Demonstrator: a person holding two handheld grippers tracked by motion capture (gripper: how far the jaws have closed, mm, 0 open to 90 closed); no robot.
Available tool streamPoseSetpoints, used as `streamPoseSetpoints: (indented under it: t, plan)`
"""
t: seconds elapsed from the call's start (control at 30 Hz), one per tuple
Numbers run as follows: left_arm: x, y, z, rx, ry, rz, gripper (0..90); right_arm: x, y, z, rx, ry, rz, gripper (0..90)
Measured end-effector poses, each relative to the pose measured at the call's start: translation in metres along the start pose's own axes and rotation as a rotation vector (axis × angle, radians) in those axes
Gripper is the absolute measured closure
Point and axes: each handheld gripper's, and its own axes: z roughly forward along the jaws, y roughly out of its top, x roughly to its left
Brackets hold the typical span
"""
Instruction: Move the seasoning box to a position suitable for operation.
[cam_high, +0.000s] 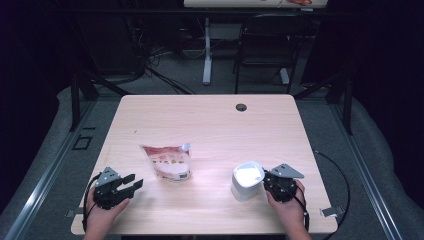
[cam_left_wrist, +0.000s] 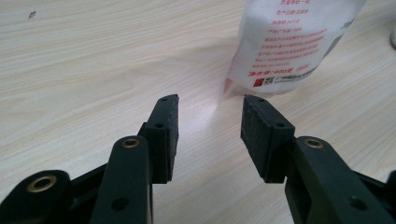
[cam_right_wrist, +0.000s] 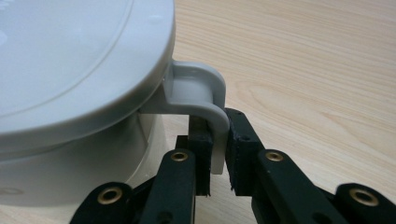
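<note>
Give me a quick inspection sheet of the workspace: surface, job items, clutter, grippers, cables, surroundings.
Surface: light wood table, with a round grommet hole near the far edge.
Job's things: white lidded container standing at front right; printed refill pouch left of centre, apart from the container.
Clutter: nothing seen.
Grippers: right gripper is closed on the container's handle; left gripper is open, with nothing between its jaws, just short of the pouch.
Cables: a black cable loops from the right gripper past the table's right edge; more cables lie on the floor behind.
Surroundings: dark room, a chair and another desk's leg beyond the table.
</note>
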Motion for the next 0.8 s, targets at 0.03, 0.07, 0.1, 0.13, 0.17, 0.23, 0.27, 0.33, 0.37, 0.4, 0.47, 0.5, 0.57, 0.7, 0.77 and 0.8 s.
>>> streamPoseSetpoints:
  t: [0.03,0.07,0.1,0.13,0.17,0.23,0.27,0.33,0.37,0.4,0.47,0.5,0.57,0.7,0.77,0.8]
  plan:
    - [0.0,0.0,0.0,0.0,0.0,0.0,56.7,0.0019,0.0005,0.0007,-0.001,0.006,-0.004,81.6]
    - [0.0,0.0,0.0,0.0,0.0,0.0,56.7,0.0024,0.0006,0.0011,-0.002,0.008,-0.003,81.5]
    - [0.0,0.0,0.0,0.001,0.0,0.0,56.7,0.0024,0.0006,0.0011,-0.002,0.008,-0.003,81.5]
    - [-0.0001,-0.0001,0.0001,0.001,-0.001,-0.001,56.7,0.003,0.0006,0.0011,-0.002,0.013,-0.001,81.4]
    - [-0.0001,-0.0001,0.0001,0.001,-0.001,-0.001,56.7,0.0039,0.0006,0.0011,-0.003,0.016,0.0,81.4]
    - [-0.0001,0.0,0.0002,0.001,-0.001,-0.001,56.7,0.0039,0.0006,0.0013,-0.004,0.021,0.003,81.2]
    - [-0.0001,0.0,0.0003,0.0,-0.001,-0.001,56.7,0.0037,0.0007,0.0014,-0.005,0.027,0.004,81.1]
    - [-0.0001,0.0,0.0003,0.0,0.0,-0.001,56.7,0.0041,0.0009,0.0011,0.001,0.028,0.004,81.0]
    - [-0.0001,0.0,0.0004,0.001,-0.001,-0.001,56.6,0.0044,0.0009,0.0011,0.001,0.029,0.004,80.9]
    - [-0.0001,0.0,0.0005,0.001,-0.002,0.0,56.6,0.0044,0.0009,0.0011,0.001,0.029,0.004,80.9]
    - [-0.0003,-0.0002,0.0009,0.002,-0.005,-0.004,55.9,0.0041,0.0004,0.0007,-0.001,0.048,0.013,79.9]
    - [-0.0001,-0.0002,0.0009,0.005,-0.007,-0.001,55.7,0.0033,0.0,0.0005,-0.001,0.061,0.017,78.1]
    - [0.0001,-0.0003,0.001,0.006,-0.007,-0.001,55.6,0.0017,-0.0012,0.0007,-0.011,0.092,0.024,74.6]
    - [0.0001,-0.0005,0.0005,0.004,-0.006,-0.006,55.4,-0.0003,-0.0029,-0.0006,-0.008,0.108,0.011,74.1]
    - [0.0002,-0.0006,0.0003,0.004,-0.007,-0.006,55.5,-0.001,-0.0036,-0.0017,-0.01,0.117,0.011,74.1]
    - [0.0002,-0.0006,0.0003,0.004,-0.007,-0.006,55.5,-0.0017,-0.0043,-0.0029,-0.01,0.125,0.007,74.3]
